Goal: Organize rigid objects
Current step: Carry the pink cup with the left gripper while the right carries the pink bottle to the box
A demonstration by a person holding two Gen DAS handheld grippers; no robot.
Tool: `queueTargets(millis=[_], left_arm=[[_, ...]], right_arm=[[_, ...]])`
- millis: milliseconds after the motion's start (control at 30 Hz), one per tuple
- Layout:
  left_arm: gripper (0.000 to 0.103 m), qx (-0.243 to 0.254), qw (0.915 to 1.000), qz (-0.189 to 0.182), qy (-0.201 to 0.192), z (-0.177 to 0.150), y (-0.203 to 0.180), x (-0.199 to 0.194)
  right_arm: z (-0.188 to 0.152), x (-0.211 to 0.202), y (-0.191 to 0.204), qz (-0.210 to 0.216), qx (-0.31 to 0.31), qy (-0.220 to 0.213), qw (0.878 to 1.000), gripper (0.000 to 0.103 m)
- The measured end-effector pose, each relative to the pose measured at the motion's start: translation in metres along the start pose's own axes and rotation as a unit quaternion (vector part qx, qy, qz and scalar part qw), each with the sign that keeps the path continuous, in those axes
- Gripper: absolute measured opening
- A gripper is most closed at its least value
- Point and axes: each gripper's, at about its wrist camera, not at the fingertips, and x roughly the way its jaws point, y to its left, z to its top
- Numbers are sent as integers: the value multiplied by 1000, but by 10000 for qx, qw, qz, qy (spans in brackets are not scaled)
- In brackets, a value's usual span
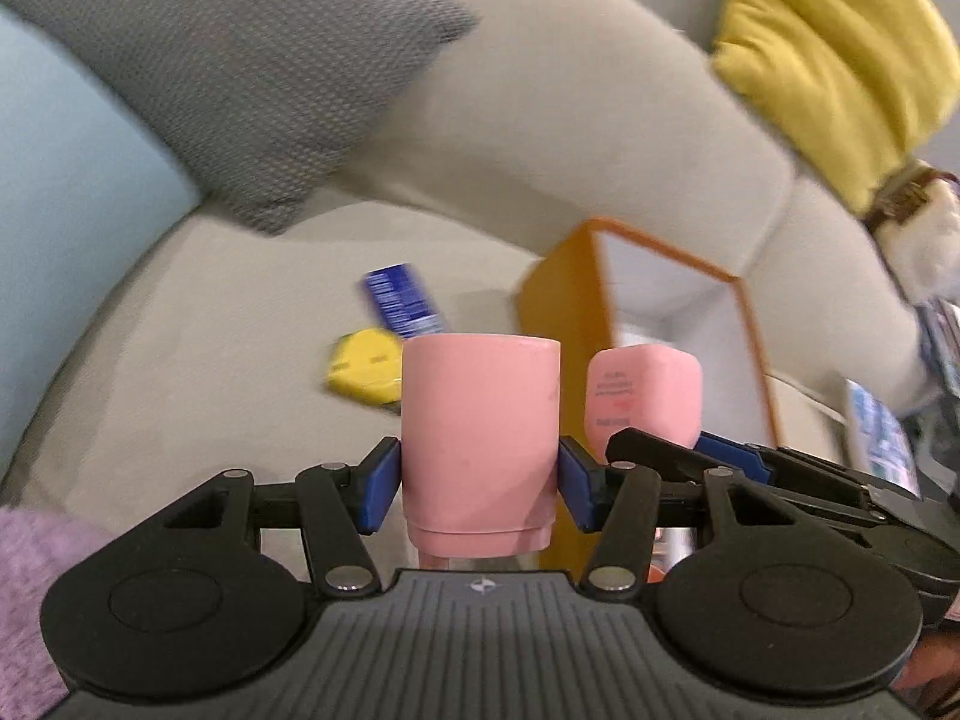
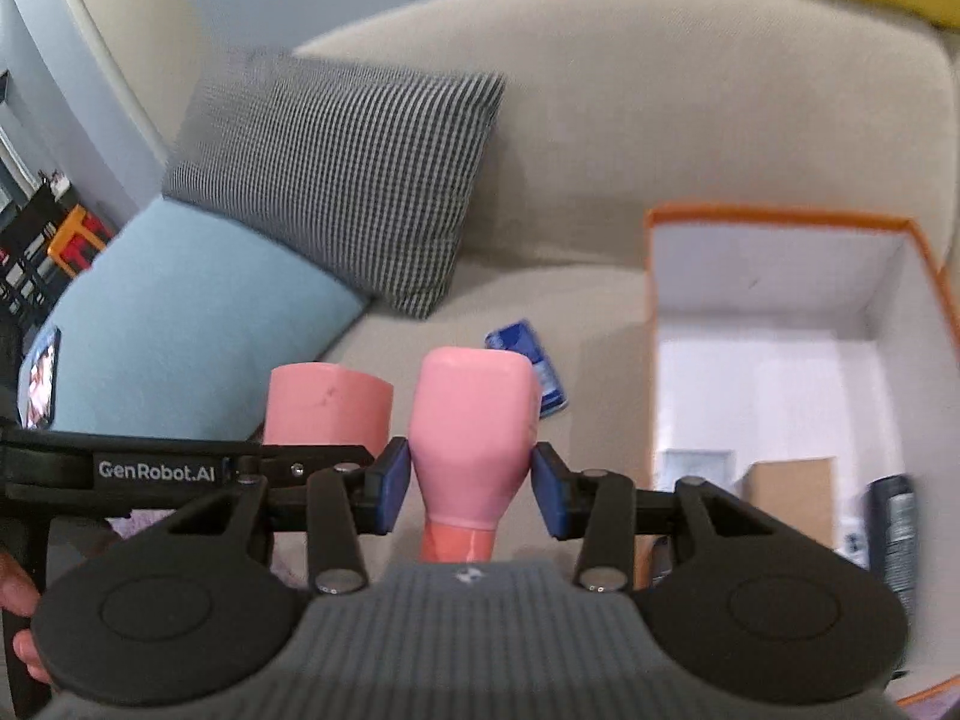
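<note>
My left gripper is shut on a pink cylindrical container, held upright above the beige sofa seat. My right gripper is shut on a pink bottle, gripped where it narrows toward its cap. Each wrist view shows the other's load beside its own: the pink bottle to the right, the pink container to the left. A blue packet and a yellow object lie on the seat. The orange-edged box stands open at the right.
A grey checked cushion and a light blue cushion lean at the sofa's left. A yellow cushion sits on the backrest. Inside the box lie a brown carton and a dark can. A person's fingers show at the left edge.
</note>
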Motion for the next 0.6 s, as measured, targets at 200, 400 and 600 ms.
queueTargets(millis=[200,400,600], left_arm=[[63,368,9978,-515,173,30,-54,15],[63,768,9939,-653,456,60,-113,55],[63,901,9918,-491,757,67,-150,116]], right_arm=[[14,-31,-53,-161,356,-113,9992,45],[34,-40,-107,-509,310,-127,9981,45],[47,-10,-158,-792,91,252,9965,45]])
